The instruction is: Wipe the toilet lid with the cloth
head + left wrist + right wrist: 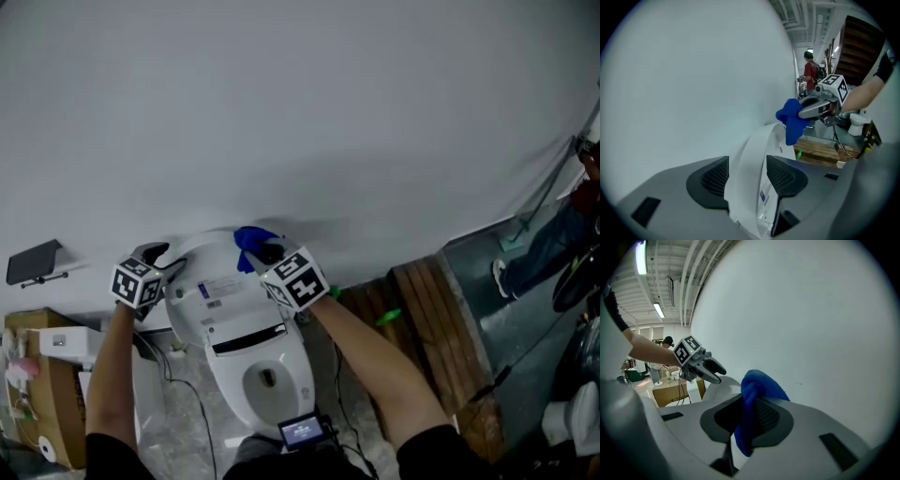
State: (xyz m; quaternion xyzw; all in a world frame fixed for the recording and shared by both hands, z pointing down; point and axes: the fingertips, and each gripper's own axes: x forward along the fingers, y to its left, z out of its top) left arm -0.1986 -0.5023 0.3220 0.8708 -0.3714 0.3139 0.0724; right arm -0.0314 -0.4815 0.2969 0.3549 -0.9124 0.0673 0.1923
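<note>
Lid rim (751, 178) between parted left jaws

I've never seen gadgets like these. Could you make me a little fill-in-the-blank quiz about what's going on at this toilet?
The right tool grips a ____ cloth.
The toilet lid has its edge between the open jaws of the ____ tool.
Behind the raised toilet lid is a plain, pale ____.
Missing words: blue; left; wall.
</note>
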